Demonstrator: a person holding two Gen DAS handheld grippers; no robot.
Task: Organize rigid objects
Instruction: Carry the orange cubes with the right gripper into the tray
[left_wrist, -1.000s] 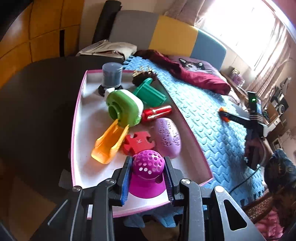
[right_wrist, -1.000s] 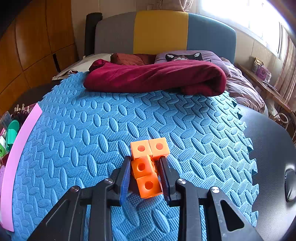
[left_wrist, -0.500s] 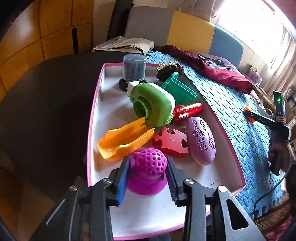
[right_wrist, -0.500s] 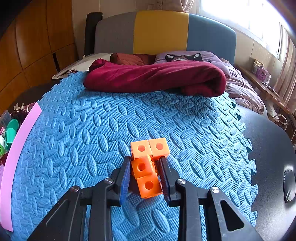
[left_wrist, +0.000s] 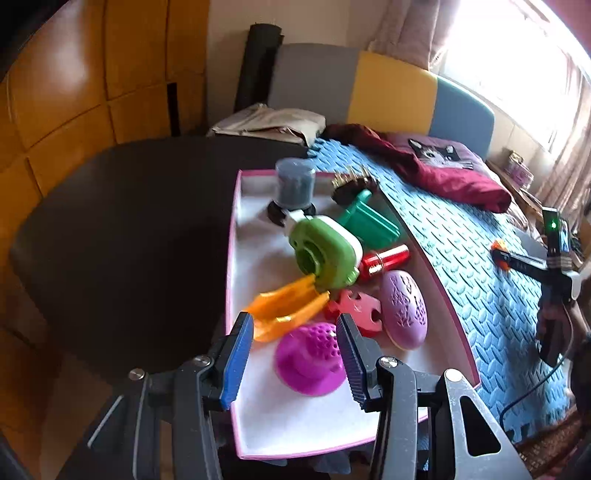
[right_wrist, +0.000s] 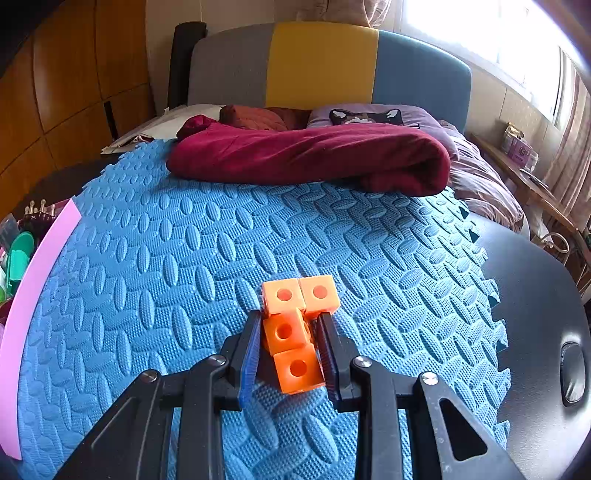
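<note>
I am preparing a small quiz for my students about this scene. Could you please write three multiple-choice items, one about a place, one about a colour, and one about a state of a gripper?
1. Where is the magenta perforated dome?
A. in the pink-rimmed tray
B. on the blue foam mat
C. on the maroon blanket

2. What colour is the block cluster between the right gripper's fingers?
A. green
B. orange
C. purple

3. How is the left gripper?
A. shut on the dome
B. open, with the dome between its fingers
C. holding the red cylinder

Answers:
1 A: the dome rests on the tray's white floor.
2 B: every cube is orange.
3 B: gaps show on both sides of the dome.
</note>
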